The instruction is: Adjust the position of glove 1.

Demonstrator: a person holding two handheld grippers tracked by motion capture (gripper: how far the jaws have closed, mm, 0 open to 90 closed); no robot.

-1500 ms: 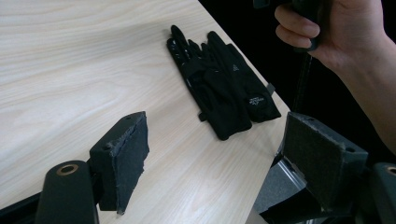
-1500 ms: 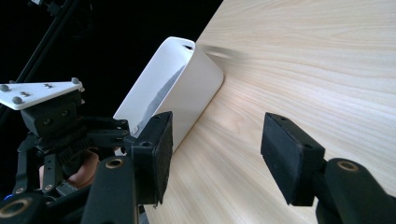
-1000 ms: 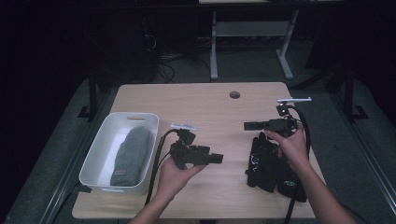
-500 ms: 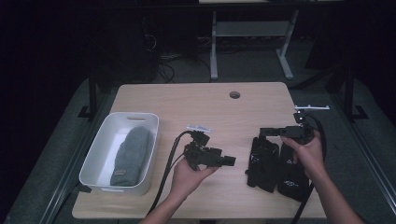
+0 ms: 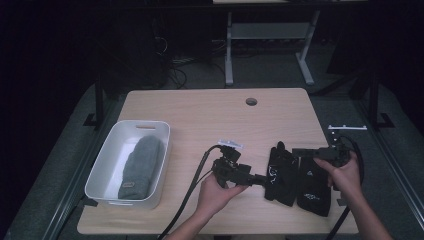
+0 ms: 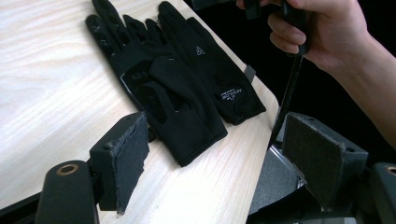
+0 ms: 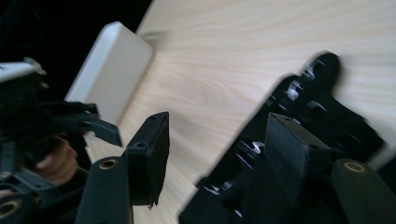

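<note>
2 black gloves (image 5: pixel 295 177) are lying side by side at the surface's (image 5: pixel 210 110) near right edge. The left tool (image 5: pixel 261 179), jaws spread, is nosing toward the nearer cuff; the right tool (image 5: pixel 298 151), also open, is hovering above for the pickup.

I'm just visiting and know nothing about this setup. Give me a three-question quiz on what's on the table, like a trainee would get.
1. True or false: the black gloves lie inside the white bin.
2. What lies in the bin: A) a grey knit item, B) a cup, C) a book?
3. Is the left gripper open or shut?

Key: 1. False, they lie on the table. 2. A, the grey knit item. 3. Open; its fingers stand apart, holding nothing.
</note>
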